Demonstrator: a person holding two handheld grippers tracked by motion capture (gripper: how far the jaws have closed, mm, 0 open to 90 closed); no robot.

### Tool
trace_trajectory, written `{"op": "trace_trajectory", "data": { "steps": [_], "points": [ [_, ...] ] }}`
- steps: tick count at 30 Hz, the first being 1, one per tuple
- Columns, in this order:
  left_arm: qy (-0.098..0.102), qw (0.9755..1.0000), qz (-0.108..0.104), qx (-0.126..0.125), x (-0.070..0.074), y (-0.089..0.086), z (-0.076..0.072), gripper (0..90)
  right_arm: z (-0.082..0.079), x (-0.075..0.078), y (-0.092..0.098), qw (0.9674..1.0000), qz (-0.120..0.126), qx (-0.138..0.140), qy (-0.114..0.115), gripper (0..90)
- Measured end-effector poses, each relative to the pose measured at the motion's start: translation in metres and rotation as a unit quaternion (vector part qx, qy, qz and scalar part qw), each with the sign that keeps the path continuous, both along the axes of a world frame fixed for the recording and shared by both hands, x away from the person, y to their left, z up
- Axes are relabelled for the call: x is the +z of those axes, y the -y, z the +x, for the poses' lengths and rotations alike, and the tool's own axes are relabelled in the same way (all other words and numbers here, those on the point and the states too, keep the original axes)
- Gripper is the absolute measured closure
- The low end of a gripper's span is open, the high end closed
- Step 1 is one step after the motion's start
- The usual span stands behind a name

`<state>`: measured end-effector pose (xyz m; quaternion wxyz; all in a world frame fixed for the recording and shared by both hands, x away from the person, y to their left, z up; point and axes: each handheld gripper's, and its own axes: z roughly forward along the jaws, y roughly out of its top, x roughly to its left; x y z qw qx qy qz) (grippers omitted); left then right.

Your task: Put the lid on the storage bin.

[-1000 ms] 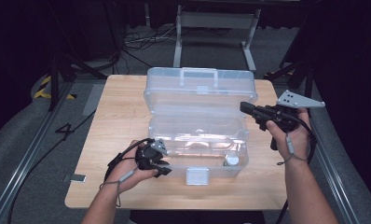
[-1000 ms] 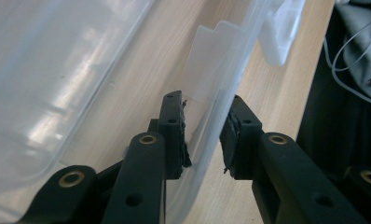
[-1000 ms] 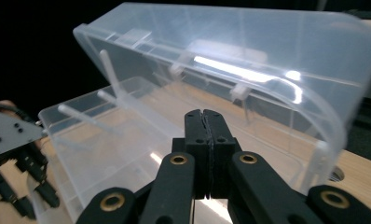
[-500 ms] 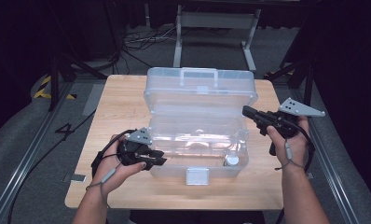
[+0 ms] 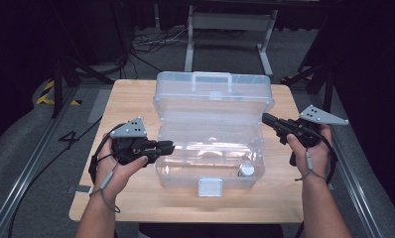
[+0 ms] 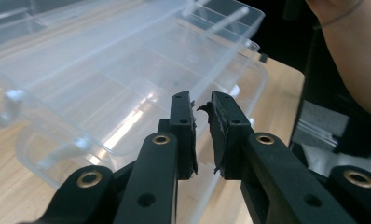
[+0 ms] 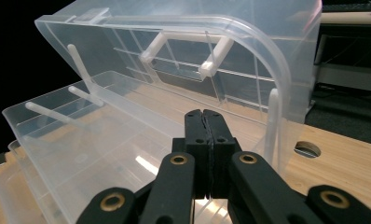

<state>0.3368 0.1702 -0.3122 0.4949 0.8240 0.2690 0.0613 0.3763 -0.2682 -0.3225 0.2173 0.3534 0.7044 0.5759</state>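
A clear plastic toolbox (image 5: 210, 124) stands open in the middle of the wooden table (image 5: 131, 99), lid upright at the back. My left gripper (image 5: 169, 147) hovers at the box's left wall, pointing right over the rim. Its jaws have just been closing; a narrow gap is left between them, with nothing in it. In the left gripper view, this gripper (image 6: 200, 100) looks across the box's inner tray (image 6: 104, 70). My right gripper (image 5: 265, 118) is shut on nothing at the box's right side. In the right gripper view, it (image 7: 204, 114) points at the lid (image 7: 249, 51) and its white handle (image 7: 183, 46).
A small round silvery thing (image 5: 246, 170) lies in the box's front right corner. A white latch (image 5: 210, 187) hangs on the front wall. The table has a round hole (image 7: 307, 149) near the box. Metal stands and cables fill the dark floor behind.
My left hand has lifted off the table and drawn slightly left along the box's left side, and its jaws have narrowed. The right hand has stayed almost in place.
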Motion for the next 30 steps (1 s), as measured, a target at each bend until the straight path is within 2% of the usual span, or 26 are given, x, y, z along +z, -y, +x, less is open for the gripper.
{"op": "trace_trajectory", "data": {
  "steps": [3, 10, 12, 13, 15, 16, 19, 21, 26, 30],
  "points": [
    [0.000, 0.9998, 0.010, 0.019, -0.0029, 0.0021, 0.0039, 79.0, 0.0004, -0.0008, 0.0015, 1.0000, 0.004, -0.006, 0.004, 90.0],
    [-0.020, 0.9994, 0.004, 0.027, -0.0077, 0.0043, 0.0080, 81.0, -0.0010, 0.0012, 0.0057, 0.9997, 0.016, -0.014, 0.013, 90.0],
    [-0.018, 0.9994, 0.006, 0.028, -0.0080, 0.0053, 0.0072, 81.0, -0.0015, 0.0015, 0.0058, 0.9997, 0.015, -0.015, 0.013, 89.8],
    [-0.012, 0.9994, 0.000, 0.033, -0.0069, 0.0048, 0.0060, 81.0, -0.0013, 0.0013, 0.0054, 0.9997, 0.014, -0.014, 0.014, 89.8],
    [-0.001, 0.9987, -0.024, 0.045, -0.0029, 0.0008, 0.0047, 80.5, -0.0015, 0.0011, 0.0048, 0.9997, 0.014, -0.014, 0.013, 89.7],
    [0.004, 0.9982, -0.026, 0.053, -0.0012, -0.0009, 0.0043, 80.7, -0.0017, 0.0012, 0.0047, 0.9997, 0.014, -0.014, 0.014, 89.8],
    [0.007, 0.9971, -0.015, 0.074, -0.0011, -0.0032, 0.0058, 81.8, -0.0021, 0.0017, 0.0048, 0.9997, 0.014, -0.014, 0.015, 89.8],
    [0.002, 0.9969, -0.011, 0.078, -0.0033, -0.0037, 0.0083, 82.9, -0.0019, 0.0016, 0.0049, 0.9997, 0.013, -0.015, 0.017, 89.8],
    [-0.011, 0.9966, 0.012, 0.080, -0.0064, 0.0007, 0.0108, 85.6, -0.0018, 0.0019, 0.0061, 0.9994, 0.015, -0.021, 0.023, 89.8],
    [-0.018, 0.9967, 0.019, 0.077, -0.0081, 0.0027, 0.0108, 86.6, -0.0019, 0.0027, 0.0073, 0.9991, 0.022, -0.026, 0.025, 89.7]
  ]
}}
